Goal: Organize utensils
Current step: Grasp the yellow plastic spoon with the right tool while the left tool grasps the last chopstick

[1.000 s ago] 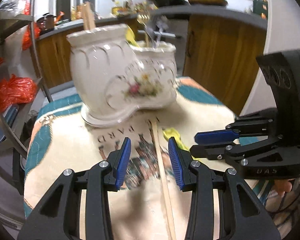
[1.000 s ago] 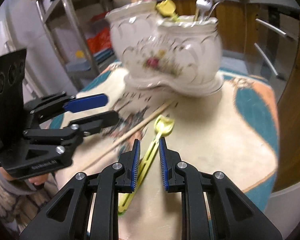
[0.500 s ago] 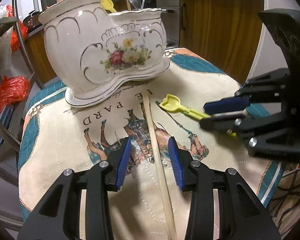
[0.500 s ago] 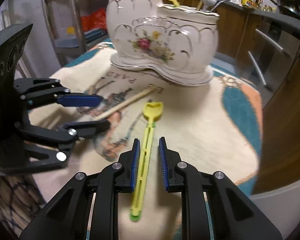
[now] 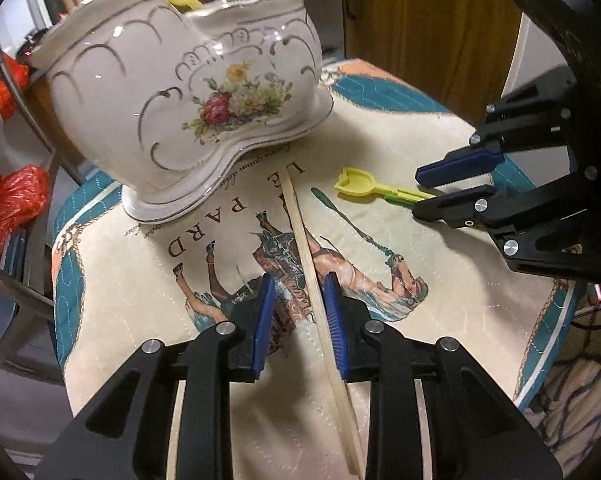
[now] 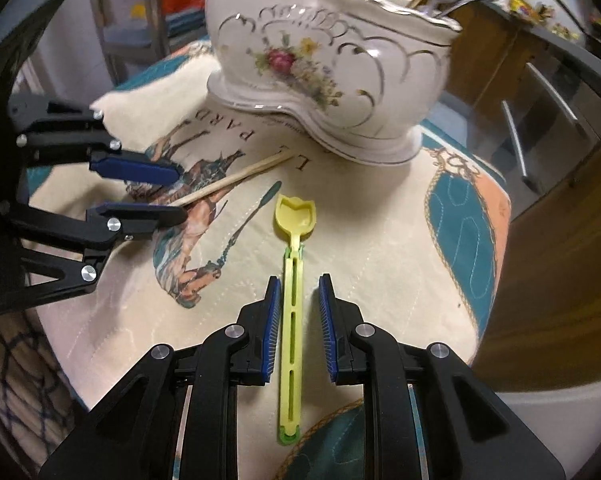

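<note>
Both my grippers dropped closer over the last second: left gripper (image 5: 298, 300) open astride the thin wooden stick (image 5: 306, 256), right gripper (image 6: 298, 304) open astride the yellow plastic scoop (image 6: 293, 280), both mid-cloth before the floral ceramic holder (image 5: 188, 92); grasps next.

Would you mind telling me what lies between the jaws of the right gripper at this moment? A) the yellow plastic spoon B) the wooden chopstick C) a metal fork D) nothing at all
A: in the right wrist view the yellow plastic spoon lies on the cloth, its handle running between the open jaws of the right gripper, while the wooden chopstick sits at the left gripper.
</note>
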{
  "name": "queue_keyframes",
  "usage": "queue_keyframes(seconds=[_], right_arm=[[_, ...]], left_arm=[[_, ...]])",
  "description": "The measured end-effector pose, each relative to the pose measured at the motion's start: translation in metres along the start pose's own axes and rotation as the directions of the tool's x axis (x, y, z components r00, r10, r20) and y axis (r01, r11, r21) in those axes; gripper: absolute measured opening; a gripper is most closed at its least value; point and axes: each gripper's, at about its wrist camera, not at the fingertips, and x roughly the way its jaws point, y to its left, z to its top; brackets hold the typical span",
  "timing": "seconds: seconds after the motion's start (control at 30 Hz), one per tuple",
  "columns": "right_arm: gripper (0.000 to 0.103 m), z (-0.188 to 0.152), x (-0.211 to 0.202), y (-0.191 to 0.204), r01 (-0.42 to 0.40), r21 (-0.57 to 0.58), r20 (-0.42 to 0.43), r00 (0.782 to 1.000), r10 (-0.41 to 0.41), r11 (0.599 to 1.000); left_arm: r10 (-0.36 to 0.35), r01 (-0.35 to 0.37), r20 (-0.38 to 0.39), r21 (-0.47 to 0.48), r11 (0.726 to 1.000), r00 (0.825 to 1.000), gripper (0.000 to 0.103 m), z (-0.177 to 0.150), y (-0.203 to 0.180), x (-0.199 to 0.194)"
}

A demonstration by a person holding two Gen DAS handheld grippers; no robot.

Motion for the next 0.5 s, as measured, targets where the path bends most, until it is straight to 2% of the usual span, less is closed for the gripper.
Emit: queue_keyframes(seconds=[0.23, 0.4, 0.5], right_arm=[[0.021, 0.016, 0.008, -0.010, -0.067, 0.025, -0.118, 0.991, 0.070, 0.997], [0.018, 0.017, 0.010, -0.016, -0.083, 0.067, -0.146, 0.985, 0.092, 0.994], [0.012, 0.017, 0.008, -0.015, -0.075, 0.054, -0.170, 0.982, 0.083, 0.996]], left_arm=[[-0.066, 0.065, -0.145, -0.012, 0.998, 0.987, 0.026, 0.021, 0.010, 0.011], [-0.063, 0.063, -0.206, -0.007, 0.998, 0.977, 0.025, 0.033, 0.010, 0.017], [-0.056, 0.058, -0.239, 0.003, 0.998, 0.969, 0.022, 0.039, 0.008, 0.019]])
